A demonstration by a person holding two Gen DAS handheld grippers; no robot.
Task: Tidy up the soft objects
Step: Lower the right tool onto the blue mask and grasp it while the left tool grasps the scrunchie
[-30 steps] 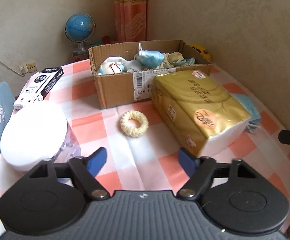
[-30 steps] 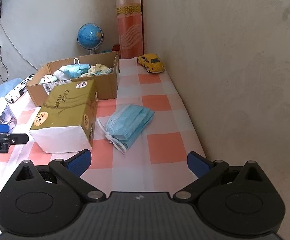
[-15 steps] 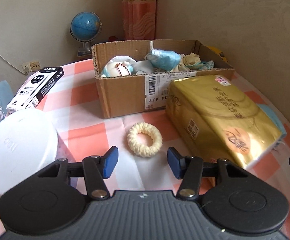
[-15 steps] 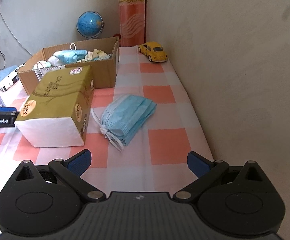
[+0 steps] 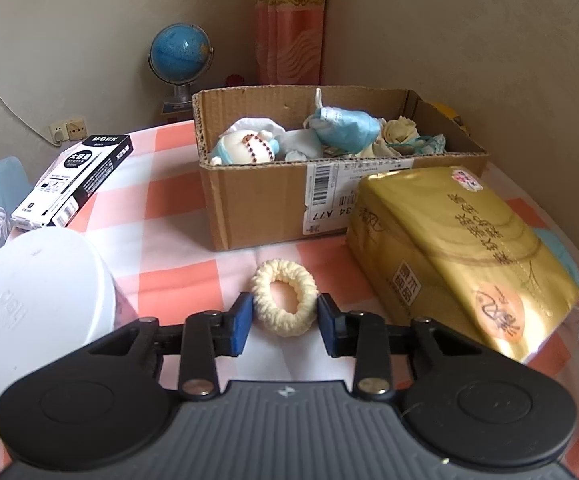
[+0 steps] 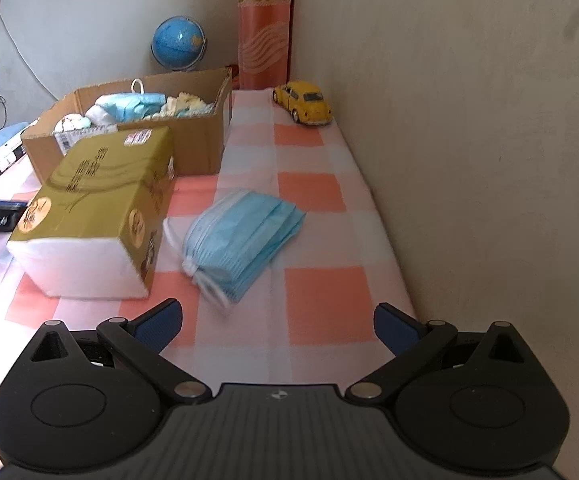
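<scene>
A cream knitted hair scrunchie (image 5: 284, 304) lies on the checked tablecloth in front of the cardboard box (image 5: 265, 204), which holds masks and other soft items. My left gripper (image 5: 285, 320) has its blue pads on either side of the scrunchie, touching it. A stack of blue face masks (image 6: 245, 236) lies right of the gold tissue pack (image 6: 97, 204). My right gripper (image 6: 277, 320) is open and empty, just short of the masks.
A white round container (image 5: 37, 304) stands at the left, with a black-and-white carton (image 5: 73, 178) behind it. A globe (image 5: 181, 56) stands at the back. A yellow toy car (image 6: 303, 102) sits by the wall. The wall runs along the table's right edge.
My left gripper has moved forward to the scrunchie and its jaws have narrowed from wide open to either side of it. My right gripper has moved closer to the masks, still open.
</scene>
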